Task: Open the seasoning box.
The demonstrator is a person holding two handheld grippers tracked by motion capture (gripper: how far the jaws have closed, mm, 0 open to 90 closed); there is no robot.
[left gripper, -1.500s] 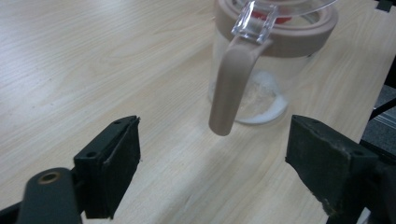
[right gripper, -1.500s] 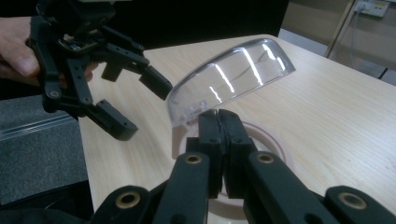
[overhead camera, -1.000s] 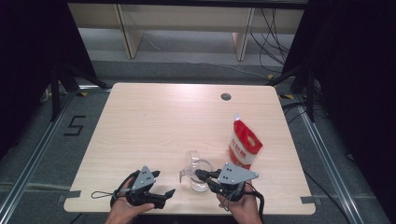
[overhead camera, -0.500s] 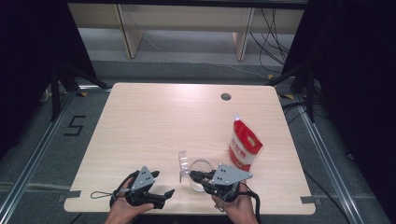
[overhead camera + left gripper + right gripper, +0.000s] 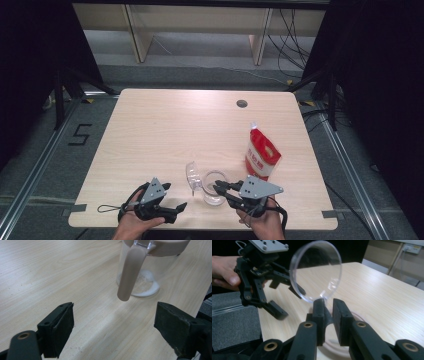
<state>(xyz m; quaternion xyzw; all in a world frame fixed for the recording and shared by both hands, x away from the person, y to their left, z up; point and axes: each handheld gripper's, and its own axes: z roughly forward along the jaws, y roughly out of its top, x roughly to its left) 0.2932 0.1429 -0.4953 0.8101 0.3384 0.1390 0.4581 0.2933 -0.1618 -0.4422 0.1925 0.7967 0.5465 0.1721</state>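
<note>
**Here, the jug's lid stands up at the near edge**

Broadly, a pale wooden table takes up the middle of the high view, bare over most of its top. A red and white bag stands upright on its right half, near the front.

Just left of the bag, close to the front edge, sits a clear jug with a beige rim and a beige handle. A little white stuff lies in its bottom. Its round clear lid is swung up on the jug's left side and stands almost on edge.

The right gripper lies over the jug's rim and points left toward the lid. Its jaws have just been opening. In the right gripper view a narrow gap shows between them, and the lid's lower edge sits at their tips, so the pinch looks loosened rather than clamped.

The left gripper rests in the person's hand at the front edge, just left of the jug. Its jaws are spread wide with nothing between them. In the left gripper view they point at the jug's handle, a little apart from it.
</note>
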